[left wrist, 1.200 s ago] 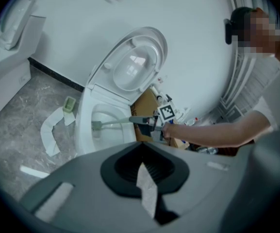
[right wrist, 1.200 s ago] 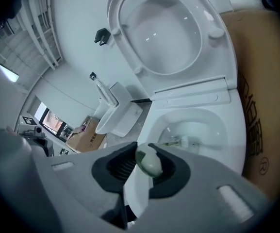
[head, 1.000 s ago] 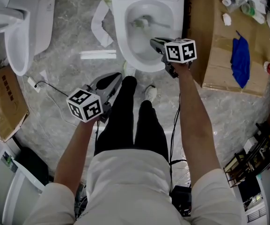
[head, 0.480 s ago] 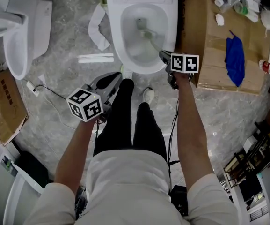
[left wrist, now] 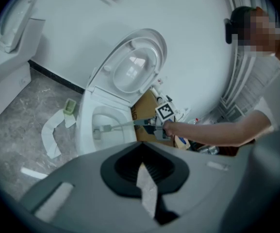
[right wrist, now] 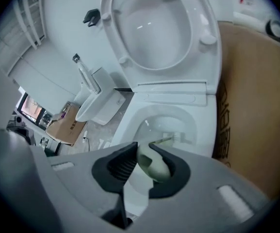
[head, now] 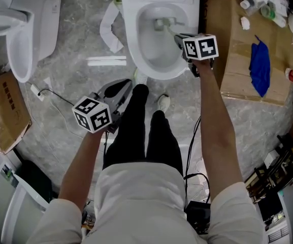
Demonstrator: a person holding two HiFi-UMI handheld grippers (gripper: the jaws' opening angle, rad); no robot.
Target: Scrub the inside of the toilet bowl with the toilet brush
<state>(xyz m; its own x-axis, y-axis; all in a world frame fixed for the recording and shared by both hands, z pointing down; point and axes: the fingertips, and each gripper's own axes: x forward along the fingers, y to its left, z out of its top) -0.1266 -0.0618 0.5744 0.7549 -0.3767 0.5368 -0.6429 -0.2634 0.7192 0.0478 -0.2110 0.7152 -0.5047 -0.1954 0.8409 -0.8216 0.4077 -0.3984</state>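
Note:
The white toilet bowl (head: 132, 44) stands open at the top middle of the head view, seat lid raised (right wrist: 154, 28). The toilet brush (head: 162, 24) has its head low against the bowl's back wall, and its pale green handle (right wrist: 153, 166) runs back to my right gripper (head: 181, 38), which is shut on it over the bowl's right rim. The left gripper view shows the brush (left wrist: 102, 129) inside the bowl (left wrist: 86, 125). My left gripper (head: 117, 89) hangs shut and holds nothing, beside the person's left leg, short of the bowl.
A second toilet (head: 24, 29) stands at the far left. A large cardboard box (head: 232, 50) with a blue cloth (head: 260, 65) and bottles (head: 263, 1) sits tight against the bowl's right side. White paper strip (head: 105, 29), cable (head: 50, 93) and small box (head: 4, 111) lie on the floor.
My right gripper drew the brush back toward the front rim, then pushed it to the back of the bowl again. The left gripper stayed put.

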